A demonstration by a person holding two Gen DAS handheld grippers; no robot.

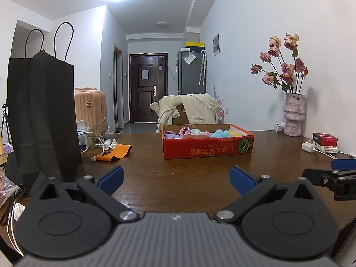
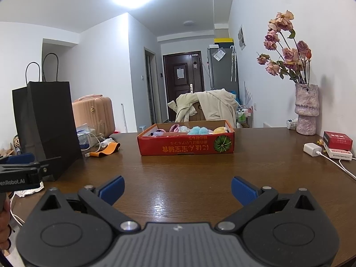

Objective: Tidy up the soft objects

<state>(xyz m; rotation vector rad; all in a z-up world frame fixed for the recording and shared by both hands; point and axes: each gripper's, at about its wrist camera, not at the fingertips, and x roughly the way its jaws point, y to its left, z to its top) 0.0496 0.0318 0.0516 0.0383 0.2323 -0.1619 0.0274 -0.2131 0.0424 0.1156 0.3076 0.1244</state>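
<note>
Glossy wood-grain table point(image 2: 178, 178) lies ahead of the grippers; beyond, a printed cardboard box point(image 2: 185, 145) holds fluffy cloth pieces point(image 2: 199, 130).

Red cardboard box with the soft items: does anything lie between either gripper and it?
Nothing visible. Bare table stretches from the open left gripper and open right gripper to the red box; the black bag stands off left.
</note>
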